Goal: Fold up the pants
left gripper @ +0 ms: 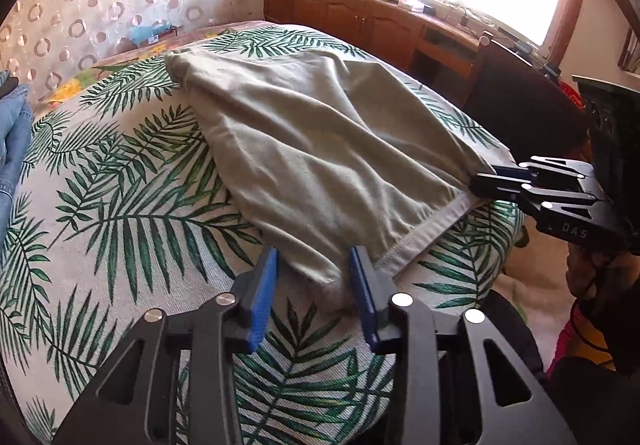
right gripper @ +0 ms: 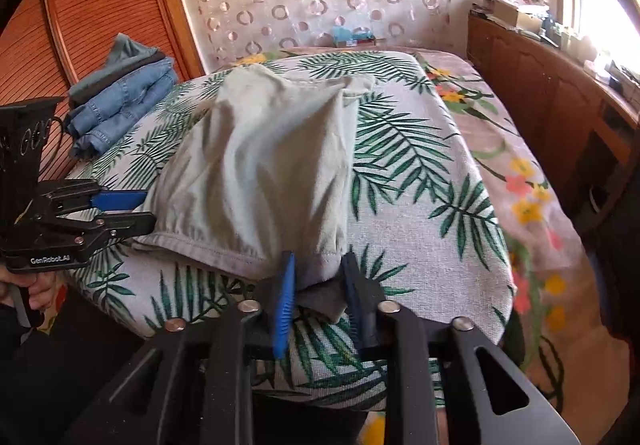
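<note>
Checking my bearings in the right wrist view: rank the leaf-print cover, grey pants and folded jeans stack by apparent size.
1. leaf-print cover
2. grey pants
3. folded jeans stack, though it lies farther from the camera, so it may look smaller than it is.

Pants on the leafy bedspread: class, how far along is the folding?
Done: pants look doubled, legs together, lying on the bedspread. In hand: right claw pinches one near corner; left claw straddles the other, seemingly unclosed. Left: folding end to end, then stacking by the jeans.
</note>
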`<action>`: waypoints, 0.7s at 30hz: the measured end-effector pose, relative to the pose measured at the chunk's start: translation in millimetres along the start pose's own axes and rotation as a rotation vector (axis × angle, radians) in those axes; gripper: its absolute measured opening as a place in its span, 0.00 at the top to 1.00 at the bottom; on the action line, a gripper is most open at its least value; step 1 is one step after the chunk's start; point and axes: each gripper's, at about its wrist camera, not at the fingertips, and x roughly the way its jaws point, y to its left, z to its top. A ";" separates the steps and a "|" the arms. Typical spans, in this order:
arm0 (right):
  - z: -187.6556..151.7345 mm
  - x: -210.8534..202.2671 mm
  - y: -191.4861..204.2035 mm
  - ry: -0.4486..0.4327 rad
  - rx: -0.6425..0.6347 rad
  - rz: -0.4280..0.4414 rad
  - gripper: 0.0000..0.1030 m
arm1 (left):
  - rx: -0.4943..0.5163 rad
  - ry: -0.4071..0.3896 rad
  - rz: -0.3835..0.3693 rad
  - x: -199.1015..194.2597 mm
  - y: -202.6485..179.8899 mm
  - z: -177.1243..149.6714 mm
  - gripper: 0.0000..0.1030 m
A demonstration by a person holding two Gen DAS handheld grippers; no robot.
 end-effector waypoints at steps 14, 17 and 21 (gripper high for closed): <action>-0.8 -30.3 11.2 0.000 -0.012 0.113 0.92 | -0.008 -0.018 -0.060 -29.3 5.2 -13.6 0.93; 0.9 -37.2 17.3 -0.016 -0.023 0.119 0.92 | -0.020 -0.035 -0.054 -35.5 7.2 -13.8 0.93; 3.7 -44.5 20.0 -0.046 -0.032 0.118 0.92 | -0.016 -0.062 -0.044 -42.6 7.2 -8.5 0.93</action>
